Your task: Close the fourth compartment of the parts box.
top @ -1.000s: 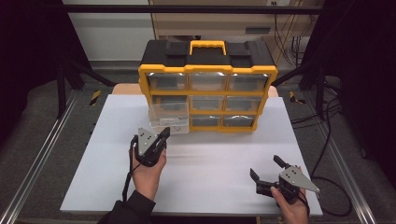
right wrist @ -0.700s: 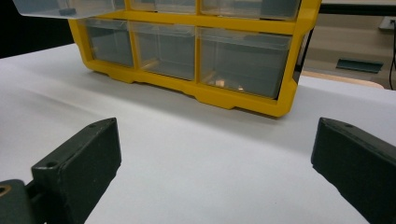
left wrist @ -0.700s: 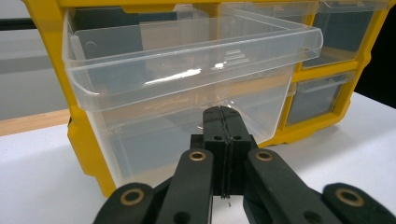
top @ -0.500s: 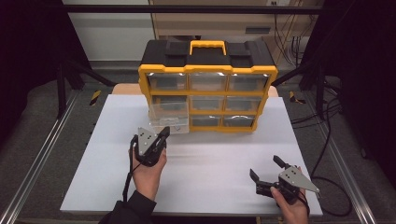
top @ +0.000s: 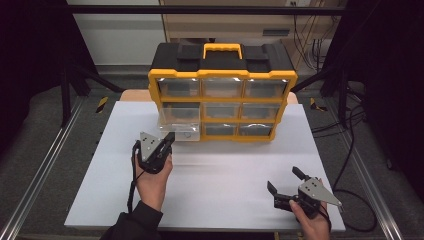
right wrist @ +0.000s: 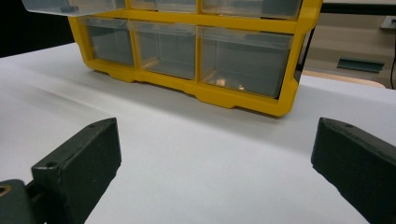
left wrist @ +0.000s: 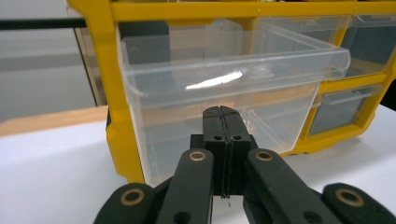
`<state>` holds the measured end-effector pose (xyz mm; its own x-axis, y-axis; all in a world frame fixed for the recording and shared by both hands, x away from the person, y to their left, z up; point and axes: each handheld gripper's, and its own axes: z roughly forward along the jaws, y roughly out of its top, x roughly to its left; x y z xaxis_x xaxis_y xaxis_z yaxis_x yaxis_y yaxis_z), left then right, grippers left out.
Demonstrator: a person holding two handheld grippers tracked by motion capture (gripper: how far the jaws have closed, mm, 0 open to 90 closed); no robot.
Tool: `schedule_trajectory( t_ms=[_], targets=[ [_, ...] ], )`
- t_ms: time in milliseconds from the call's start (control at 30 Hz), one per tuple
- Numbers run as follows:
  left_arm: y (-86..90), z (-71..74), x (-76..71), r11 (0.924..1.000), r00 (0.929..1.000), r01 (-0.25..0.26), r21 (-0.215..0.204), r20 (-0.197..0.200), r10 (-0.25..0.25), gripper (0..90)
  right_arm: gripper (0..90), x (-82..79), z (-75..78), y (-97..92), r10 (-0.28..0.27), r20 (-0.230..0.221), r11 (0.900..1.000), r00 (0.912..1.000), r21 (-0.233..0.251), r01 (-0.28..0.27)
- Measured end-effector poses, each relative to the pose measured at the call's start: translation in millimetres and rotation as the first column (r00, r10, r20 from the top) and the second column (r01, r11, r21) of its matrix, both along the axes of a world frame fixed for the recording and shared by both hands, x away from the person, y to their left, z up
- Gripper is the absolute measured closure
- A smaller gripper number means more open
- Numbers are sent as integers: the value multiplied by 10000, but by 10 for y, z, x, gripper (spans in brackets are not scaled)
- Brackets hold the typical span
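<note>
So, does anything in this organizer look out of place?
Yes. One clear drawer, left column, middle row of the yellow organizer, is pulled out and overhangs the white table; the other drawers sit flush. The shut left claw is just before it.

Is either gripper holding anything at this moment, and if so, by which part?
Nothing is held. The left gripper has its jaws shut on nothing, just in front of the pulled-out clear drawer. The right gripper is open over the white table.
</note>
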<state>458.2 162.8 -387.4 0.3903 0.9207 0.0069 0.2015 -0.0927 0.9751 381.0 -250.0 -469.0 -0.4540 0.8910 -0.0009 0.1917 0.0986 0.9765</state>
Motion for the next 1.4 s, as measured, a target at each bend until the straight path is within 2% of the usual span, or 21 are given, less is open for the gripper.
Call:
schedule_trajectory(
  t_ms=[100,300,833,1400],
  targets=[
    [-8,16,30,9997,9997,218,62,-54,-217,900,18,6,-3,-1,8,1,10000,10000,-25,-8],
    [-44,8,58,9993,9994,338,163,-123,-336,900,18,3,-1,-1,19,9,10000,10000,-6,-19],
    [-85,25,151,9980,9975,620,108,-335,-616,900,18,4,0,-7,11,31,10000,10000,66,-11],
    [-106,50,217,9968,9967,761,232,-308,-753,900,17,-5,8,-2,57,158,10000,9999,-5,-57]
  ],
)
